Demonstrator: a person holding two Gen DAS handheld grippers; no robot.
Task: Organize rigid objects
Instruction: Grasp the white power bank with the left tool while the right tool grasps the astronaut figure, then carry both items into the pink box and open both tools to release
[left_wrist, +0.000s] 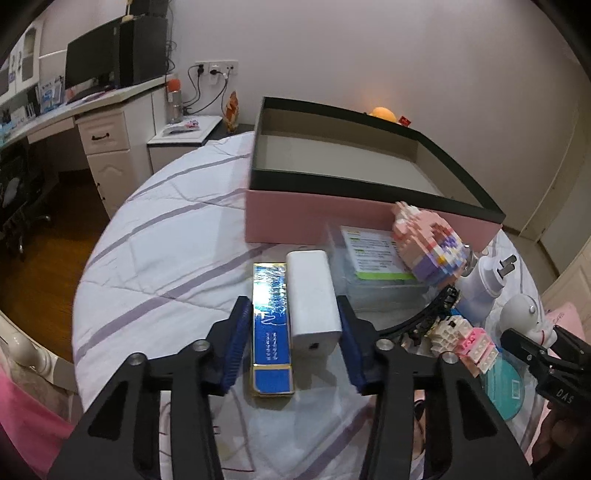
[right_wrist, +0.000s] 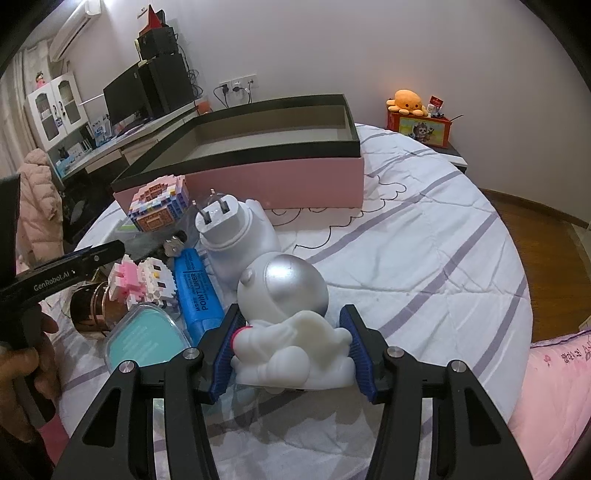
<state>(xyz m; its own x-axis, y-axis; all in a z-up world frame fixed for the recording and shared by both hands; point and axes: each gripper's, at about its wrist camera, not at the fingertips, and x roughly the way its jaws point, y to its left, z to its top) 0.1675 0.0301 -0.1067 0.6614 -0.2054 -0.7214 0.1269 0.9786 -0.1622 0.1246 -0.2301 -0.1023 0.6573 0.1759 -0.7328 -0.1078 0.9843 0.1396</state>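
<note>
My left gripper (left_wrist: 293, 332) is open, its blue pads on either side of a blue and gold flat box (left_wrist: 271, 332) and a white power bank (left_wrist: 314, 299) lying side by side on the bed. My right gripper (right_wrist: 291, 343) is open around a white astronaut figure (right_wrist: 291, 325) with a silver visor; the pads stand close to its sides. The open pink box with a black rim (left_wrist: 369, 206) stands behind the objects; it also shows in the right wrist view (right_wrist: 280, 177) and looks empty.
A cluster lies between the grippers: a pink brick model (left_wrist: 432, 247), a clear case (left_wrist: 373, 269), a white plug adapter (right_wrist: 236, 236), a blue highlighter (right_wrist: 199, 295), small brick figures (right_wrist: 144, 280), a teal tin (right_wrist: 147, 339). Desk at left, floor beyond the bed edges.
</note>
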